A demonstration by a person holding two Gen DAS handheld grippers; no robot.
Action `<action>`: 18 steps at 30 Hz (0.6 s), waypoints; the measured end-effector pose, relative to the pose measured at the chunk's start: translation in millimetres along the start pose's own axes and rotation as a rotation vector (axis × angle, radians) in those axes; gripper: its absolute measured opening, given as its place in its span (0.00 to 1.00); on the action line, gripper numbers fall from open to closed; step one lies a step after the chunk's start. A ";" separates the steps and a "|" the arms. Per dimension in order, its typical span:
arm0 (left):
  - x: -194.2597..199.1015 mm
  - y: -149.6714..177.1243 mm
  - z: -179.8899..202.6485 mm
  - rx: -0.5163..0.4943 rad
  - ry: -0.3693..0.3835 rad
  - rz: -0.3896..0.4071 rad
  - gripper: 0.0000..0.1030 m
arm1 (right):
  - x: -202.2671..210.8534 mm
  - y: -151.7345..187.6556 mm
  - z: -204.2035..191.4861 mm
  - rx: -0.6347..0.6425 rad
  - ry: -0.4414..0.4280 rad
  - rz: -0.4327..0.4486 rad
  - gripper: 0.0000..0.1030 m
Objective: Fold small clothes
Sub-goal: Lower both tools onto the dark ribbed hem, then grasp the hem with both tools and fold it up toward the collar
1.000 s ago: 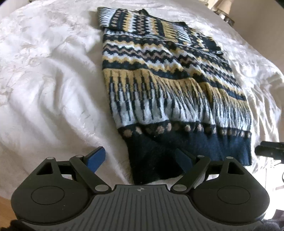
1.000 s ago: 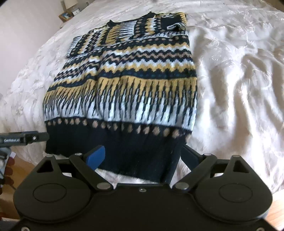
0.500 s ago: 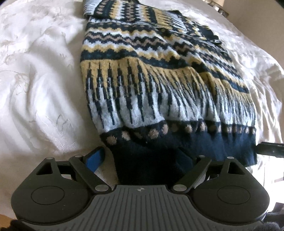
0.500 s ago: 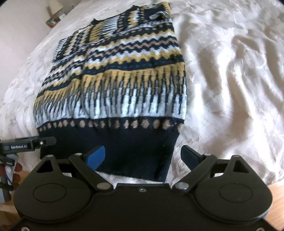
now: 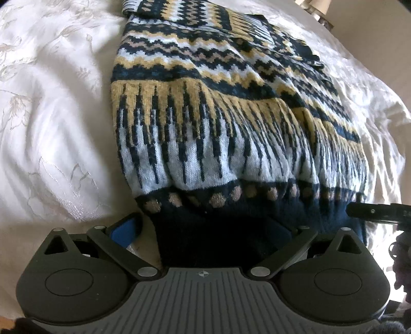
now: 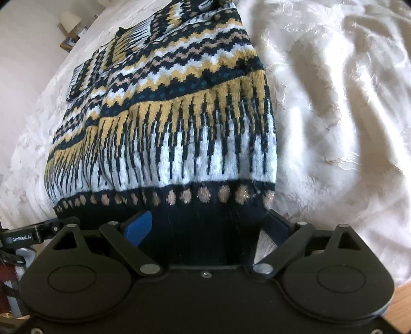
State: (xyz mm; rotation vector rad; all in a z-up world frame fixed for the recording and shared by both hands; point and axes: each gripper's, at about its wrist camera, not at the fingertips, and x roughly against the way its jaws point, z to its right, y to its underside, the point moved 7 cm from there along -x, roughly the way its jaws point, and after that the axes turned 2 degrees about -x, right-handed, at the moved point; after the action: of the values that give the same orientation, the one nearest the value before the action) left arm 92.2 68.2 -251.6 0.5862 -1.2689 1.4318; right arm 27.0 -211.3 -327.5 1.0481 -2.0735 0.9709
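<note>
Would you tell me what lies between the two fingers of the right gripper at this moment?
In the right wrist view, the sweater's dark navy hem lies between the open right gripper's fingers, near its right-hand corner.

Both wrist cameras look steeply down and forward from close over the near hem of the patterned sweater on the bed, left view from its left corner, right from its right, sharing the whole garment.

bedspread: white, embroidered, wrinkled
lamp: pale shade, far corner, by wall
floor: wood, bottom right
</note>
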 end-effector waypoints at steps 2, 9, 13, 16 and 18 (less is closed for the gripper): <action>0.7 -0.3 -1.4 0.008 0.003 0.003 0.99 | -1.6 -1.3 1.1 0.000 -0.012 -0.006 0.92; 0.3 -0.6 -0.5 0.023 -0.006 0.006 0.98 | 1.7 -1.3 3.2 0.005 -0.038 -0.020 0.92; 1.0 -0.8 2.4 -0.021 -0.069 -0.008 0.82 | 1.1 -0.9 2.2 0.009 -0.039 -0.027 0.91; 7.3 0.5 0.4 -0.034 -0.114 0.006 0.56 | 2.7 -1.2 2.9 0.001 -0.038 -0.029 0.86; 11.3 1.1 -3.6 -0.003 -0.091 0.011 0.47 | 4.0 -1.7 3.3 -0.009 -0.039 -0.028 0.82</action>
State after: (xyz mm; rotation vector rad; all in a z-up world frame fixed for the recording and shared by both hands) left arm 88.8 76.0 -243.3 0.6501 -1.3474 1.4255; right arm 25.8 -216.2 -325.7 1.0974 -2.0872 0.9331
